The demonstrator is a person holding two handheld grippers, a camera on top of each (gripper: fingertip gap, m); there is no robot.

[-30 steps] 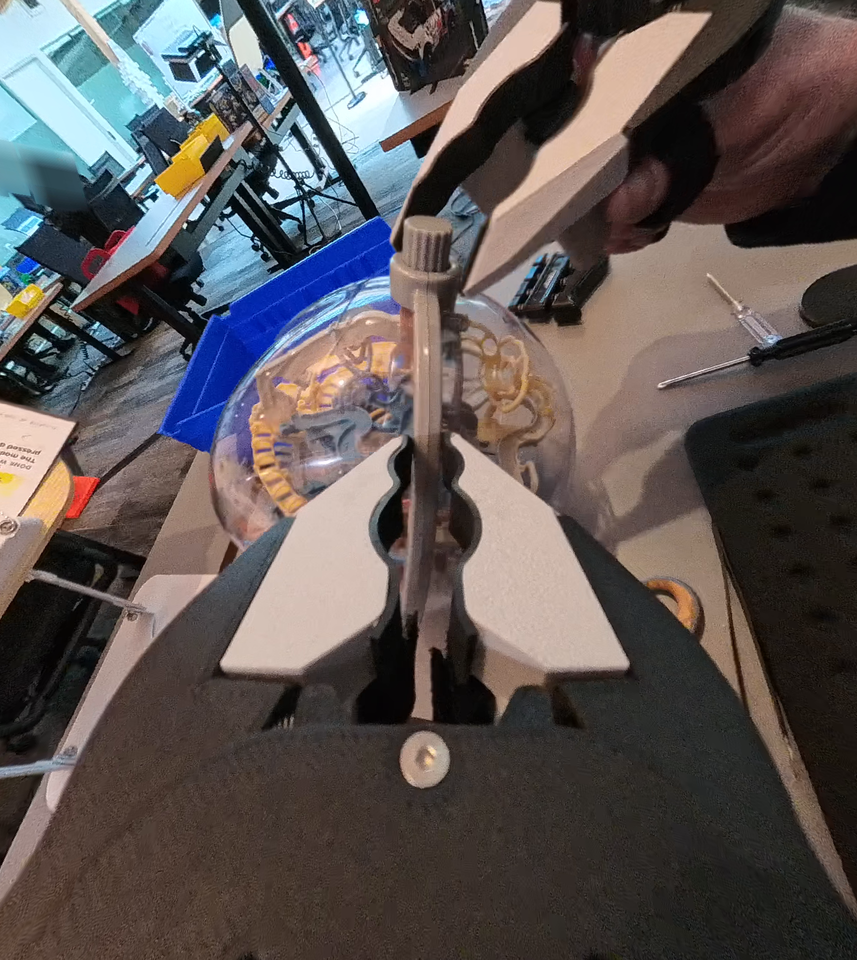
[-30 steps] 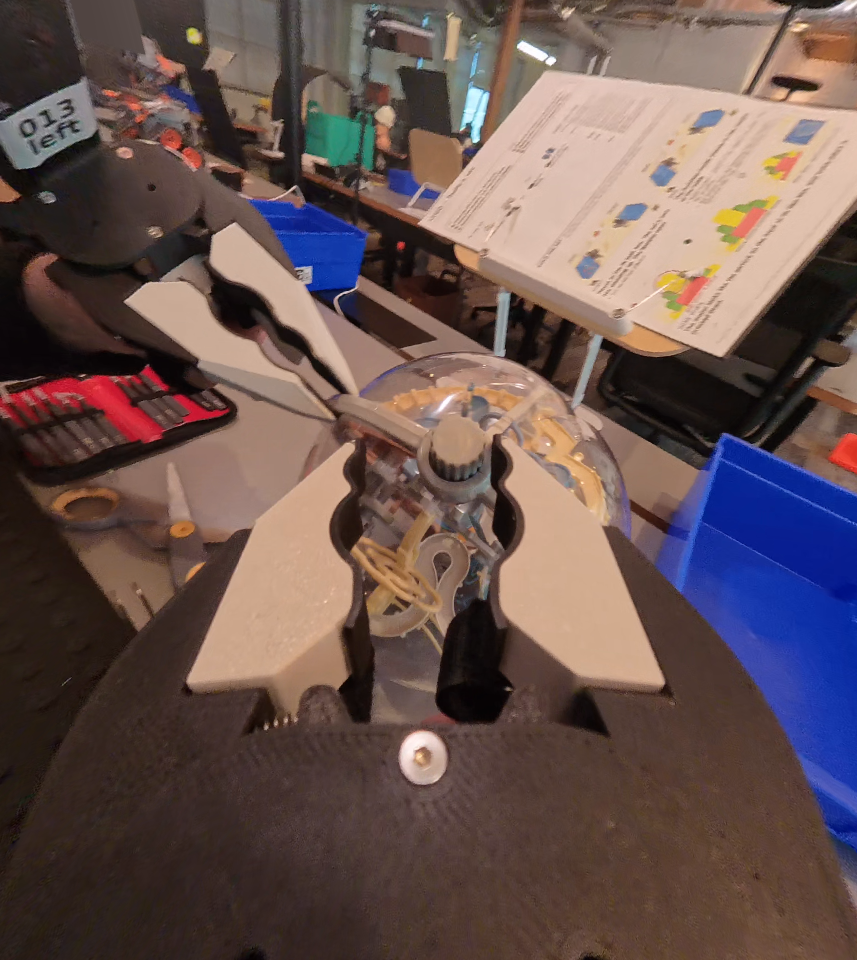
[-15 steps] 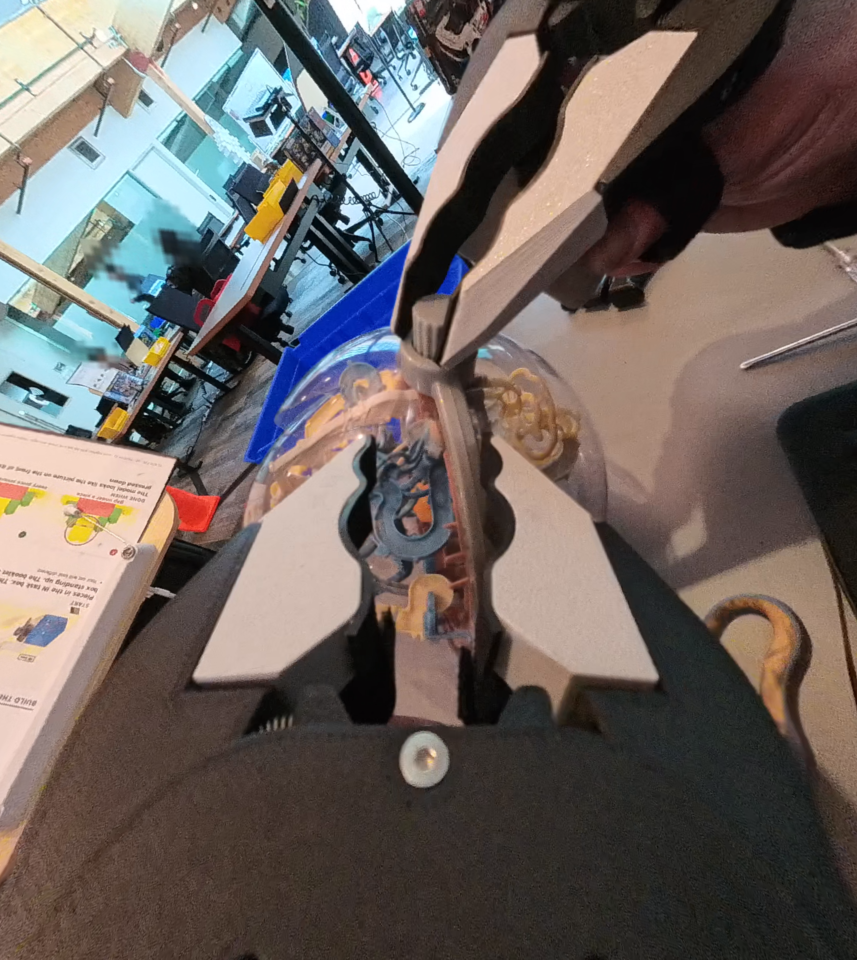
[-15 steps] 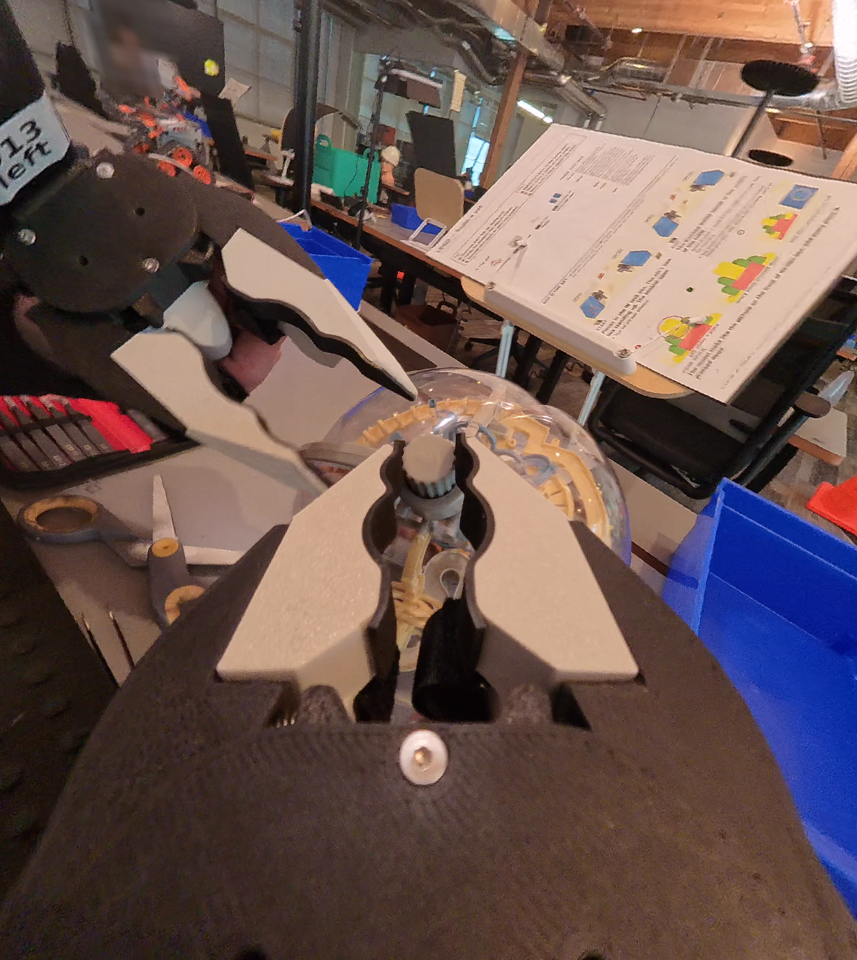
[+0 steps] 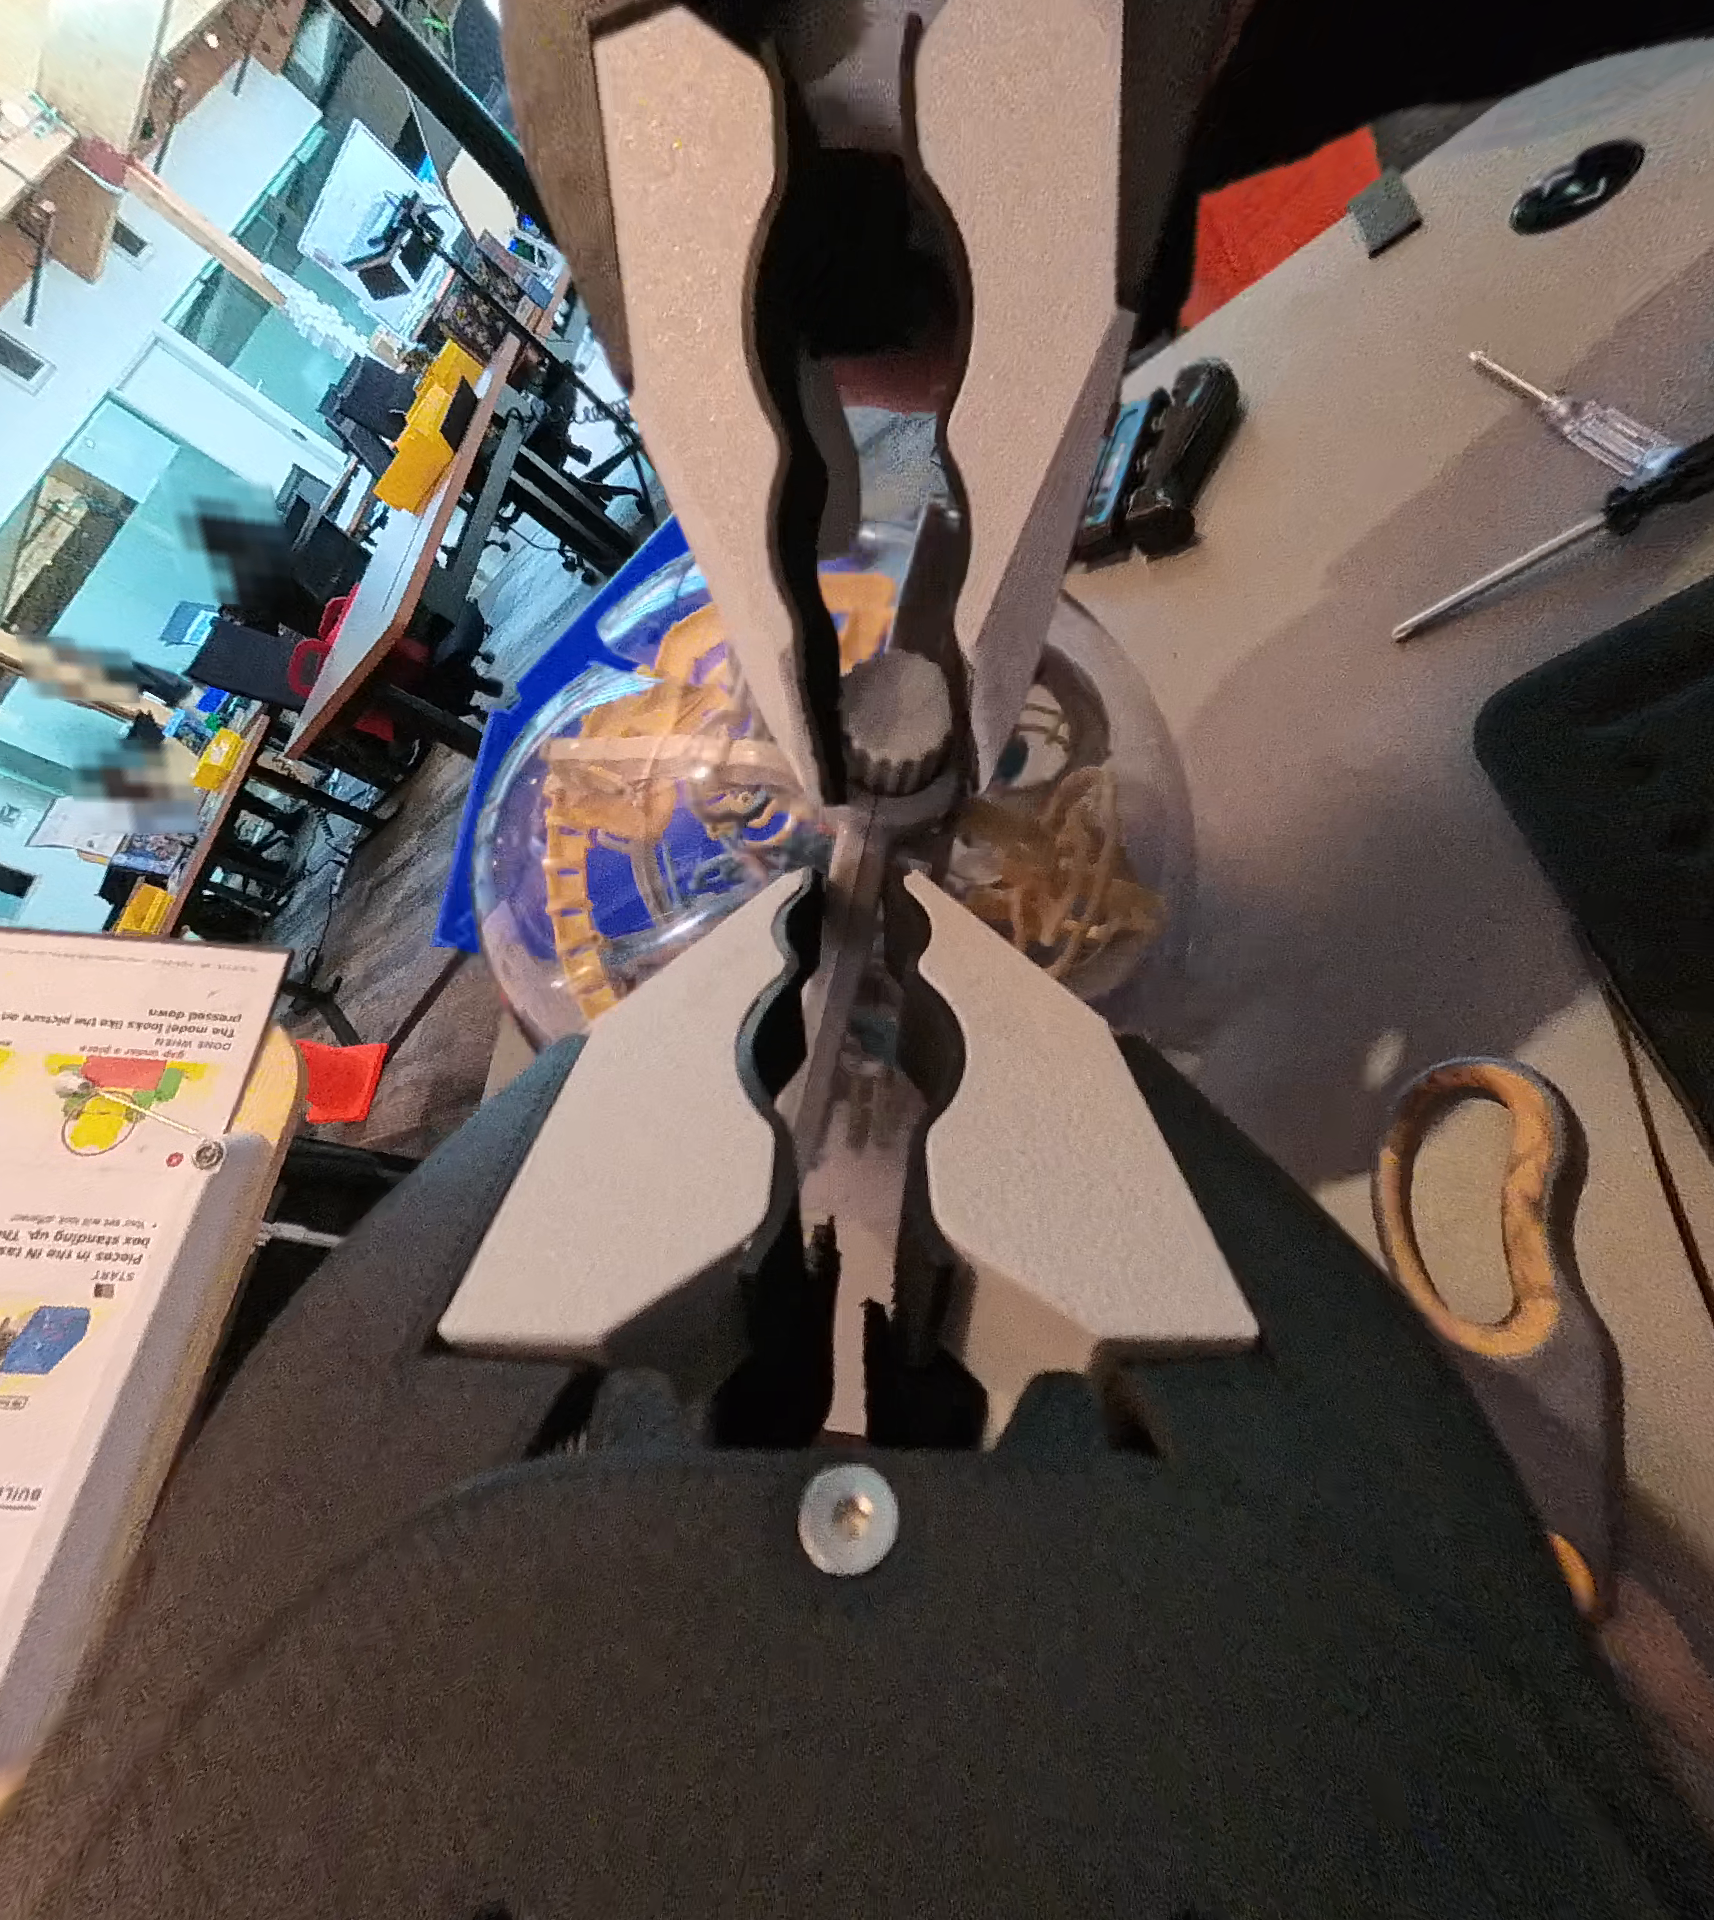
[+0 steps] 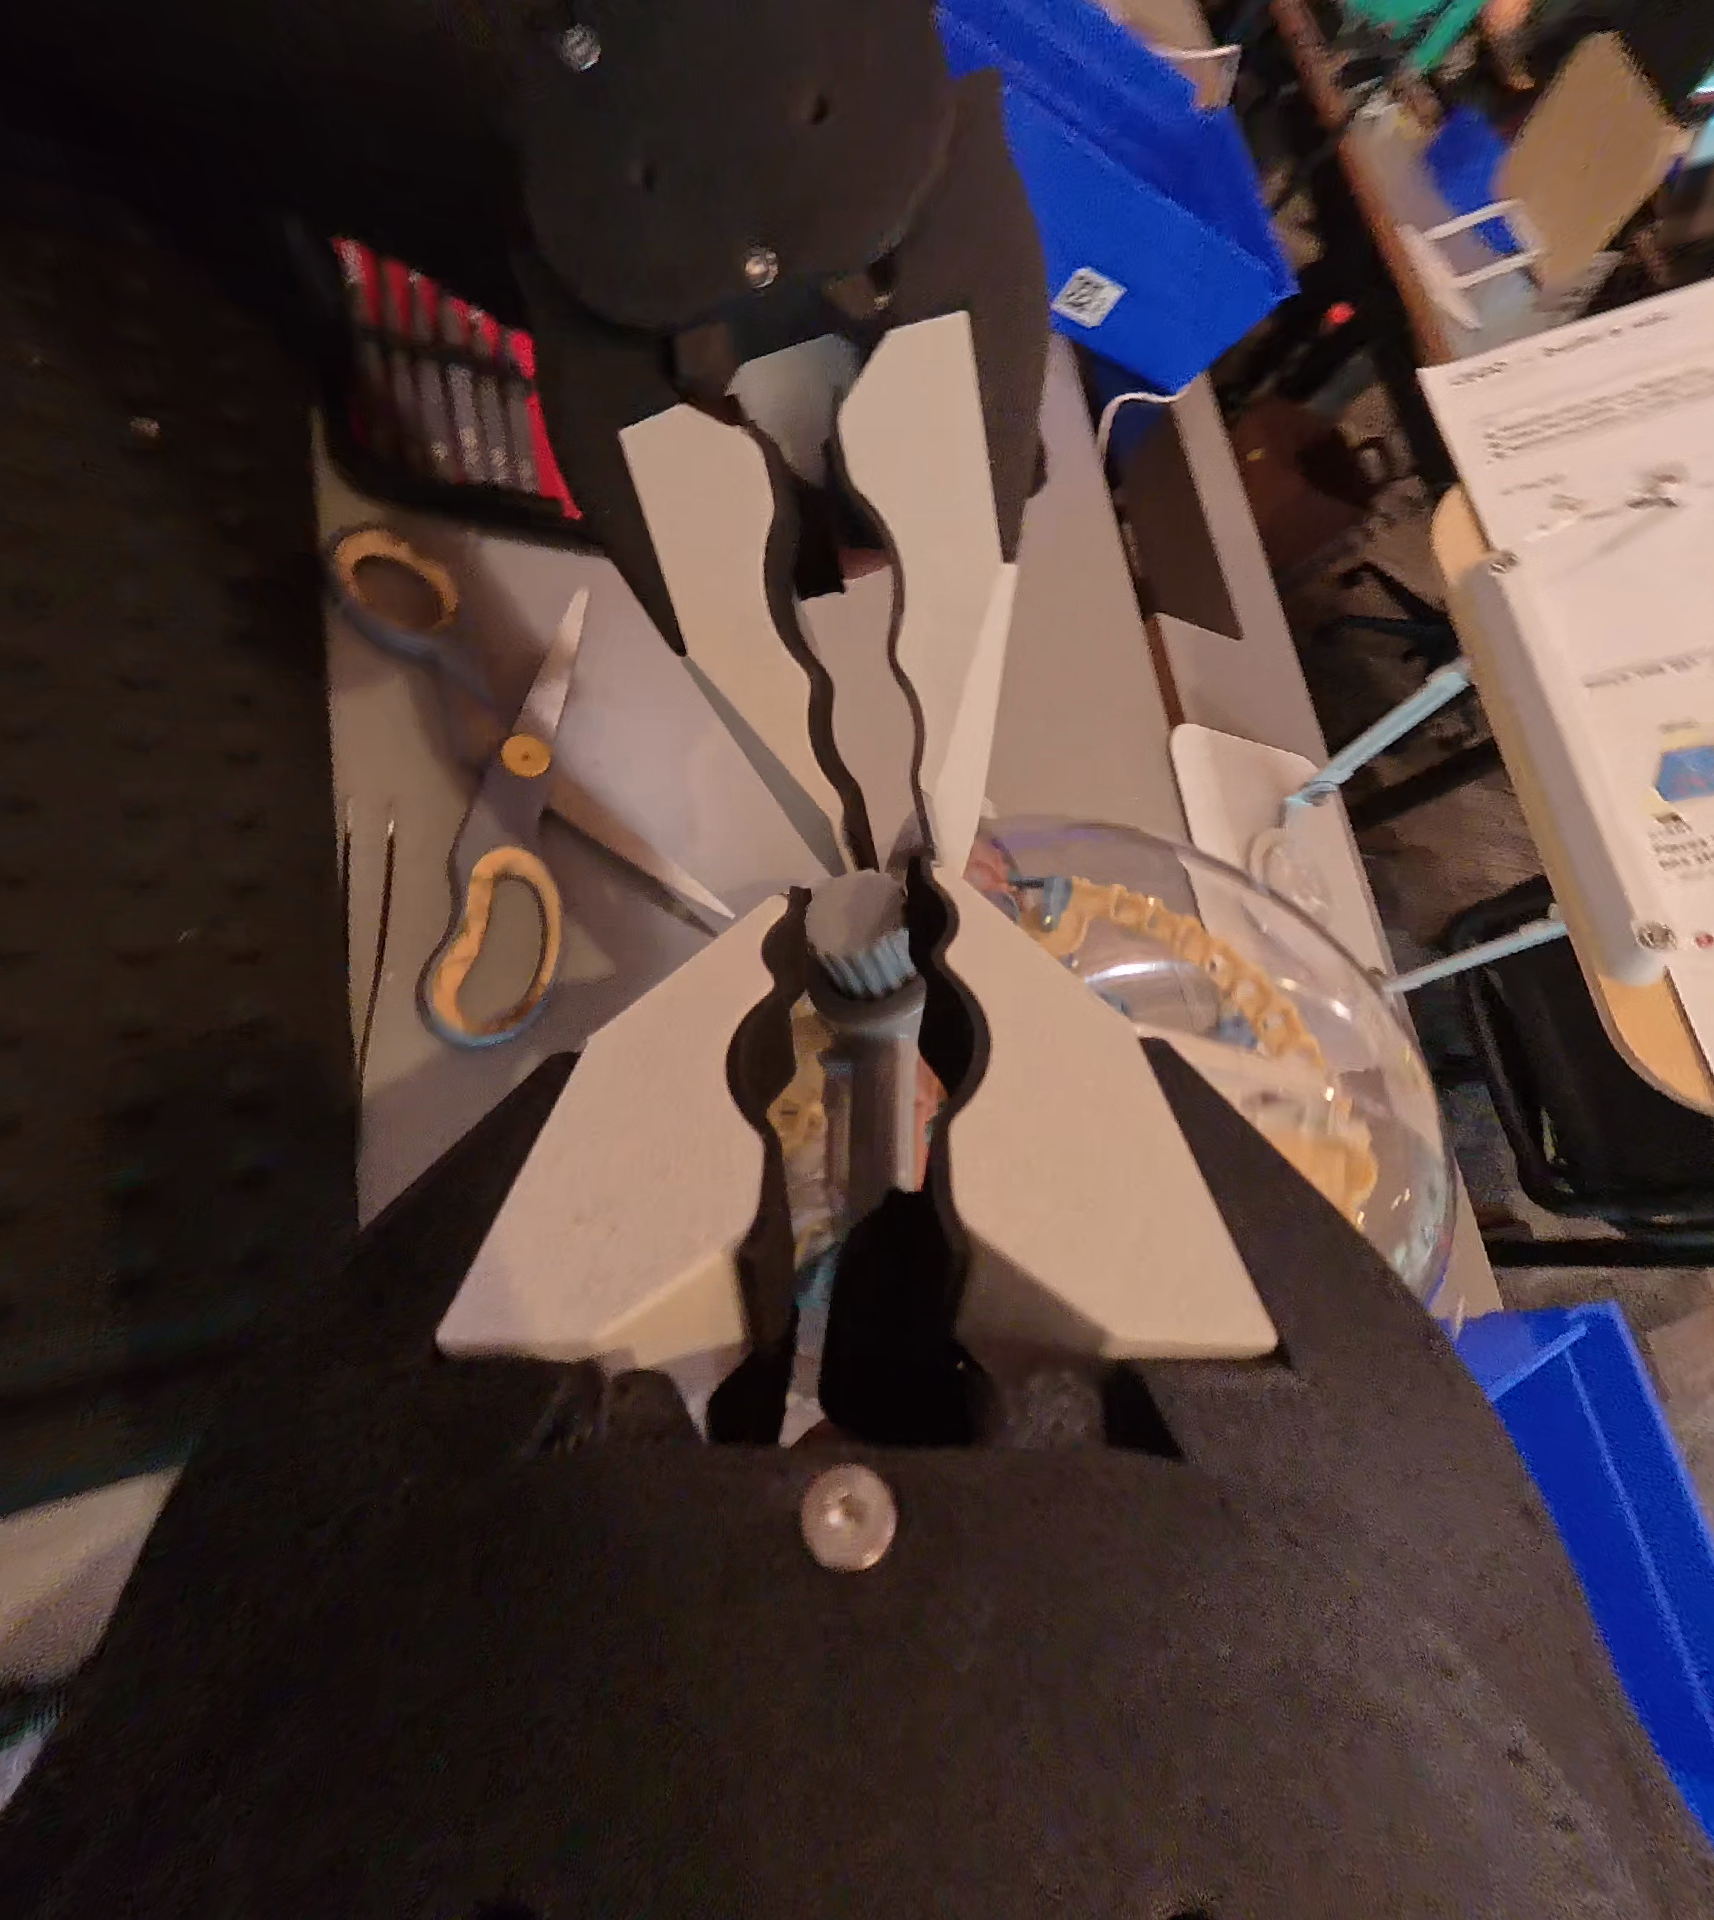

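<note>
A: What is the left gripper (image 5: 858,883) doing?

B: Its two fingers sit close together, pinching the thin grey band (image 5: 848,935) that runs around the clear ball (image 5: 624,831). The ball has yellow and blue tracks inside and rests on the grey worktop (image 5: 1352,727).

A: And the right gripper (image 6: 858,904)?

B: It comes at the ball from the other side. Its fingers are narrow too, closed on the grey ridged knob (image 6: 858,940) at the top of the band. The two grippers meet tip to tip over the ball.

A: What lies near the ball?

B: Scissors (image 6: 500,831) with yellow handles lie just beside it. A black mat (image 5: 1684,883) is near. Farther from the ball are a screwdriver (image 5: 1601,540) and a red tool case (image 6: 448,395). A blue bin (image 6: 1663,1558) sits off the worktop edge beside the ball, and a picture sheet on a stand (image 6: 1663,727) is past it.
</note>
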